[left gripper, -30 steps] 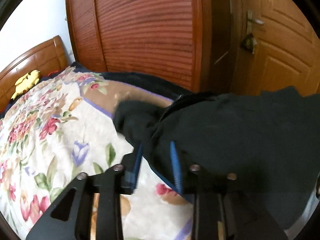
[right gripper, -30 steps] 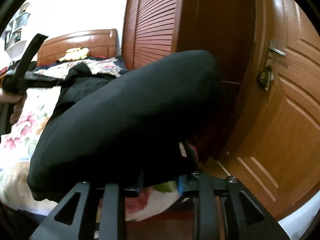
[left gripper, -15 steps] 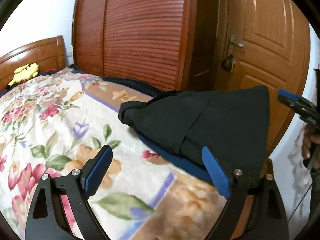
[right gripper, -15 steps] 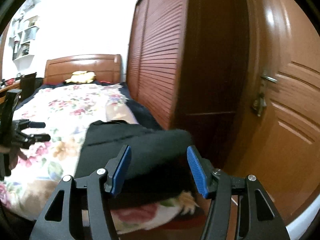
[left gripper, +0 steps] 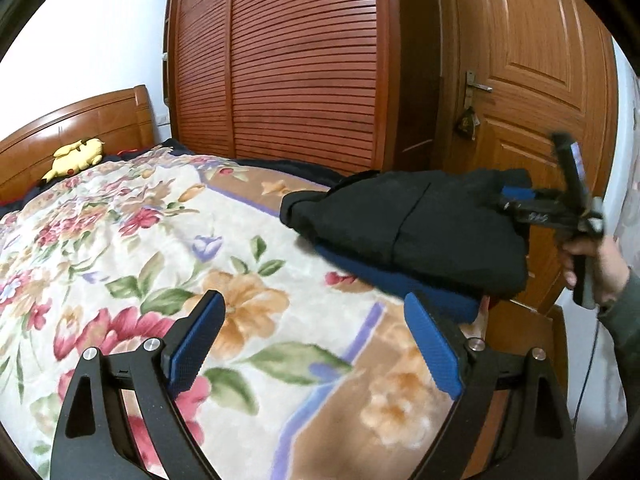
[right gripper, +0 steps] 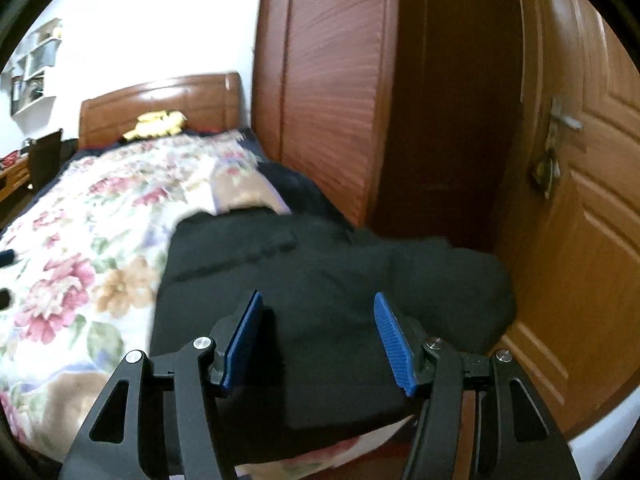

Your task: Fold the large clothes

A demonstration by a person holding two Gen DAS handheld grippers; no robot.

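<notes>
While the yellow toy (left gripper: pixel 76 157) sits at the upper left by the headboard, the left tool (left gripper: pixel 316 344) hangs at lower centre with its pads spread wide over the flowered blanket (left gripper: pixel 120 248), nothing between them. Right of centre lies the black garment (left gripper: pixel 408 224), folded on the bed corner. At far right, the right tool (right gripper: pixel 318 340) stands parted above it, pinching nothing. Soft, bulky and limp, it likely wants gripping at an edge or corner.
</notes>
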